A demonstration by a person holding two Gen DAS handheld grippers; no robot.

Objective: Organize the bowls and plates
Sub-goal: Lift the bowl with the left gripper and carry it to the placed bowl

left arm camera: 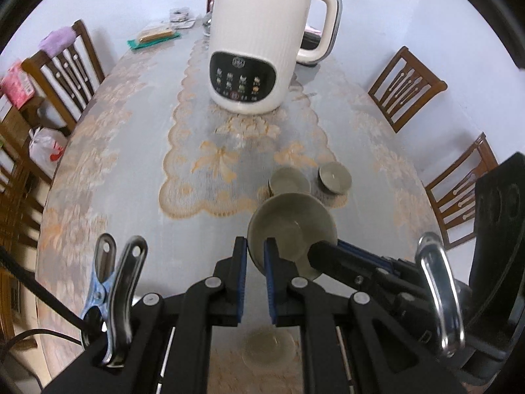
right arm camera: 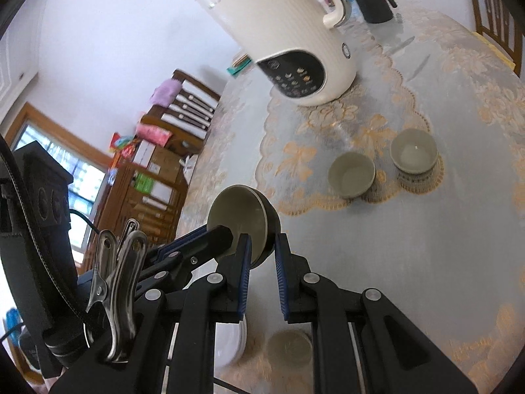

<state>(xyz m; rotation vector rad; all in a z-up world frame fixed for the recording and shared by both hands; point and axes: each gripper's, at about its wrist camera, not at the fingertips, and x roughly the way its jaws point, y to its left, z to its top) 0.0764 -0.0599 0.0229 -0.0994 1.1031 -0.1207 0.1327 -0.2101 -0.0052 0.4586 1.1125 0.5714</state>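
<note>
A grey-green bowl is held up above the table, tilted on edge. My left gripper is shut on its rim. My right gripper is also closed on the same bowl, its fingers reaching in from the right. Two more grey-green bowls stand on the lace runner beyond: a plain one and a stack with a patterned outside. Another bowl and a white dish lie on the table below the grippers.
A large white soy-milk maker stands in the middle of the table. A black kettle is at the far end. Wooden chairs line both sides of the lace-covered table.
</note>
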